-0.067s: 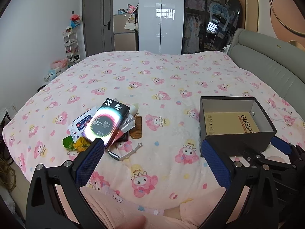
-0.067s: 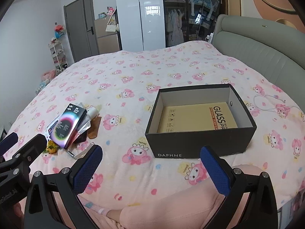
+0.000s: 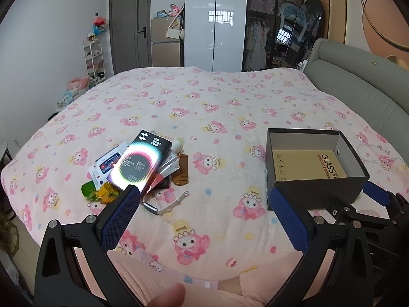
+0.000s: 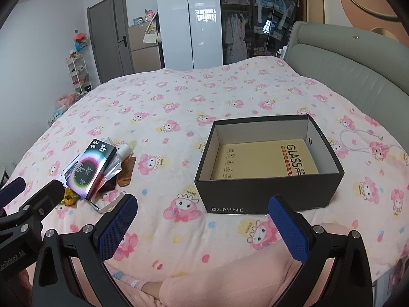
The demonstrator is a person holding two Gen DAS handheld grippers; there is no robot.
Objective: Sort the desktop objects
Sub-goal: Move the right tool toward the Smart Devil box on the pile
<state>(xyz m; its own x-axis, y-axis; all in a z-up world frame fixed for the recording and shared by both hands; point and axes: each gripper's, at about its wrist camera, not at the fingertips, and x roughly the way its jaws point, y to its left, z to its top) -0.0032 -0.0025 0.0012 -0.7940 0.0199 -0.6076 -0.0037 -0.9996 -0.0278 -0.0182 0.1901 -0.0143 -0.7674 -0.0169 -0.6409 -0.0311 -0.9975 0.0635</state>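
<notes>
Clutter sits in a heap on the bed (image 3: pixel 204 107), left of the black shoebox (image 4: pixel 268 194): a glossy black product box (image 3: pixel 139 165) lies on top of foil packets, a wooden comb (image 3: pixel 182 171) pokes out beside it, and a watch-like band (image 3: pixel 166 203) lies just in front. The shoebox, well apart to the right, holds a tan "GLASS" package (image 4: pixel 265 161) flat on its floor. Both the left hand-held gripper (image 3: pixel 204 217) and the right hand-held gripper (image 4: pixel 202 220) hover spread wide, pinching nothing. Whichever item goes next, I'd judge the top box easiest: close on its narrow sides, lift straight up so the slippery packets beneath don't slide, then lower it flat into the shoebox.
</notes>
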